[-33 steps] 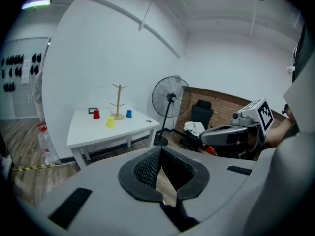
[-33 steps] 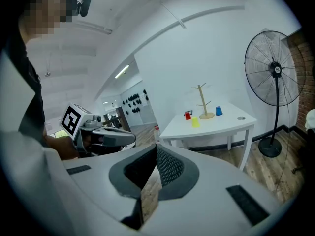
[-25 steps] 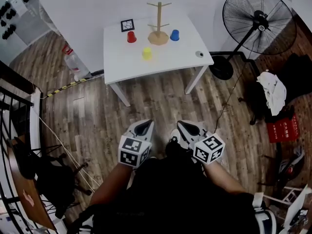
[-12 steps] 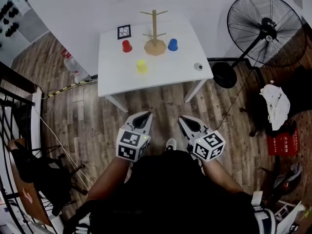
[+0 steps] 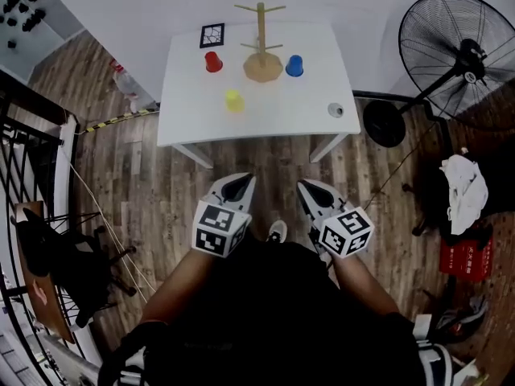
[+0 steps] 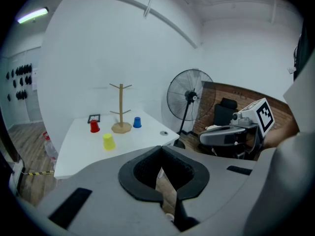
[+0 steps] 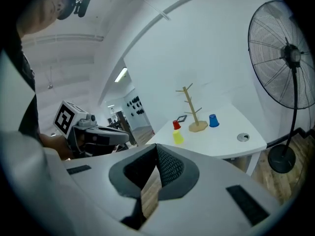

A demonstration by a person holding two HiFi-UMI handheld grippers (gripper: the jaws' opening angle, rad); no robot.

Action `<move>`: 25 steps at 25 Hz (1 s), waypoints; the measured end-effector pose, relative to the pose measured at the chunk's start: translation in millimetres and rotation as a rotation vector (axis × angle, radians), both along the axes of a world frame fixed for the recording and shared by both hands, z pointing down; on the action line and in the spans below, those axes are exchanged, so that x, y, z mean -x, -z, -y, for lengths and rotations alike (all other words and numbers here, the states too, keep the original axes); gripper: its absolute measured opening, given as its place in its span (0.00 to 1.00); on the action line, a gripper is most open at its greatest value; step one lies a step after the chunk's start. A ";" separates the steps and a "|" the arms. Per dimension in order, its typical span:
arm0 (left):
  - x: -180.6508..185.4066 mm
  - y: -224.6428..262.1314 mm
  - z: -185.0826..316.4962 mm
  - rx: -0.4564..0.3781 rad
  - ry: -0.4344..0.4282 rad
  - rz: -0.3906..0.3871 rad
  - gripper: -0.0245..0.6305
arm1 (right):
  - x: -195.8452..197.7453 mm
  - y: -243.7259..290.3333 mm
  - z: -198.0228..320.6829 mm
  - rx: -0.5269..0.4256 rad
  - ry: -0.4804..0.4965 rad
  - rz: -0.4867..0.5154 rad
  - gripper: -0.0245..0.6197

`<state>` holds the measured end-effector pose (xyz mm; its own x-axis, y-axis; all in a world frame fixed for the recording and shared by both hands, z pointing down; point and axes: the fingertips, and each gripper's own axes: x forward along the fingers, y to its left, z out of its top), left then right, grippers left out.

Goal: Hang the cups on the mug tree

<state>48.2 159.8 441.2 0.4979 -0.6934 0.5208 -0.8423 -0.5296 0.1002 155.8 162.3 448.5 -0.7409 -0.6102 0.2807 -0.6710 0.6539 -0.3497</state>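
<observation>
A wooden mug tree (image 5: pixel 261 47) stands bare at the back of the white table (image 5: pixel 265 111). Three upturned cups sit around it: a red cup (image 5: pixel 213 61) to its left, a blue cup (image 5: pixel 294 65) to its right, a yellow cup (image 5: pixel 234 100) in front. The same set shows small in the left gripper view, with the mug tree (image 6: pixel 121 109) and the yellow cup (image 6: pixel 108 141), and in the right gripper view, with the mug tree (image 7: pixel 193 109). My left gripper (image 5: pixel 239 183) and right gripper (image 5: pixel 312 189) are both shut and empty, held over the wooden floor short of the table's front edge.
A black pedestal fan (image 5: pixel 459 55) stands right of the table. A marker card (image 5: pixel 212 35) lies at the table's back left, a round cable grommet (image 5: pixel 335 110) near its front right. A black chair (image 5: pixel 56 264) is at the left, a red crate (image 5: pixel 465 257) and a white cloth (image 5: pixel 465 191) at the right.
Both grippers have moved forward toward the table, still shut and empty. The table sits nearer in the head view, and nothing on it has moved.
</observation>
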 end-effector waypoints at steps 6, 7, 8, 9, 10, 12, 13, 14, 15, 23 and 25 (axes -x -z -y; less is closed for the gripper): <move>7.9 -23.8 10.8 0.069 0.036 0.004 0.06 | 0.3 -19.7 13.8 0.034 0.018 0.005 0.05; 7.7 -25.5 13.4 0.072 0.034 0.002 0.06 | 0.8 -22.9 16.6 0.041 0.017 0.006 0.05; 7.7 -26.8 16.6 0.071 0.030 0.003 0.06 | 1.7 -25.5 19.3 0.046 0.017 0.004 0.05; 8.0 -27.9 20.5 0.068 0.026 0.002 0.06 | 2.8 -27.2 22.4 0.046 0.020 0.001 0.05; 8.7 -28.6 25.3 0.065 0.024 0.000 0.06 | 4.0 -27.8 26.1 0.044 0.023 -0.006 0.05; 11.4 -29.3 37.8 0.060 0.022 -0.005 0.06 | 6.3 -26.3 35.9 0.037 0.031 -0.022 0.05; 13.1 -29.1 45.5 0.057 0.023 -0.008 0.06 | 7.3 -24.7 42.0 0.033 0.035 -0.030 0.05; 14.7 -27.7 54.2 0.054 0.026 -0.012 0.06 | 8.1 -22.9 48.8 0.028 0.039 -0.038 0.05; 15.9 -25.3 63.4 0.049 0.030 -0.019 0.06 | 8.8 -21.2 56.3 0.023 0.041 -0.048 0.05; 35.2 -18.5 134.1 0.016 0.026 -0.035 0.06 | 34.8 -10.5 127.5 -0.009 0.066 -0.105 0.05; 45.6 -16.4 154.4 0.008 0.032 -0.037 0.06 | 43.1 -5.4 145.8 -0.026 0.075 -0.126 0.05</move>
<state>2.6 5.4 457.5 0.4942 -0.7052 0.5083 -0.8547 -0.5011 0.1358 112.7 16.5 453.9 -0.7449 -0.5624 0.3589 -0.6571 0.7117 -0.2484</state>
